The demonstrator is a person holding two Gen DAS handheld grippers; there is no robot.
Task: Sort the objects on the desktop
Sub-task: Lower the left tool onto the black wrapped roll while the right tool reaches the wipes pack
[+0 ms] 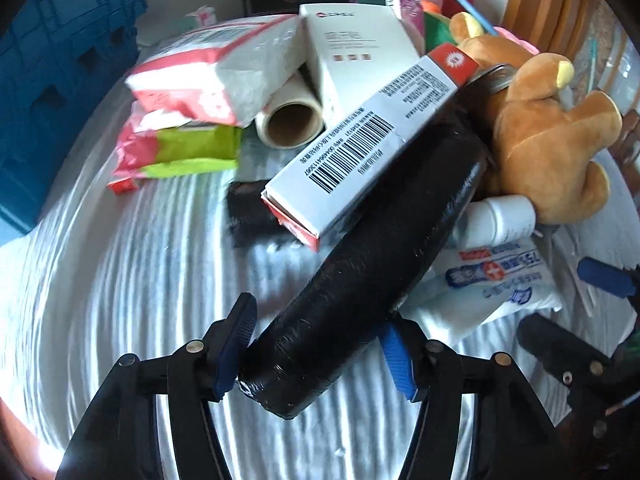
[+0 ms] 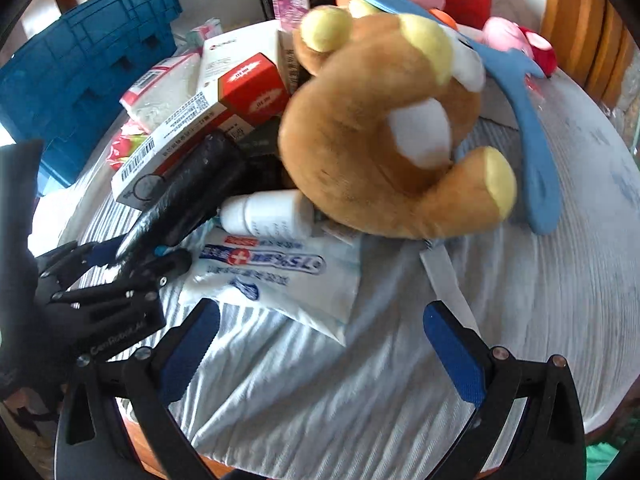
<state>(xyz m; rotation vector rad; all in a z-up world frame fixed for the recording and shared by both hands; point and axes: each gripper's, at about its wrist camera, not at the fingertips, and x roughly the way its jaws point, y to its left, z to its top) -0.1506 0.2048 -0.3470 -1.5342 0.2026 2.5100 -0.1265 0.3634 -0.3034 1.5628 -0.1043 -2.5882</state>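
Left wrist view: the left gripper [image 1: 316,354] has its blue pads against both sides of a black roll [image 1: 384,248], gripping its near end. The roll slants up under a white box [image 1: 372,140], beside a teddy [image 1: 548,136]. Right wrist view: the right gripper [image 2: 320,352] stands wide and empty over the striped counter [image 2: 520,300], near a wipes pack [image 2: 276,280].
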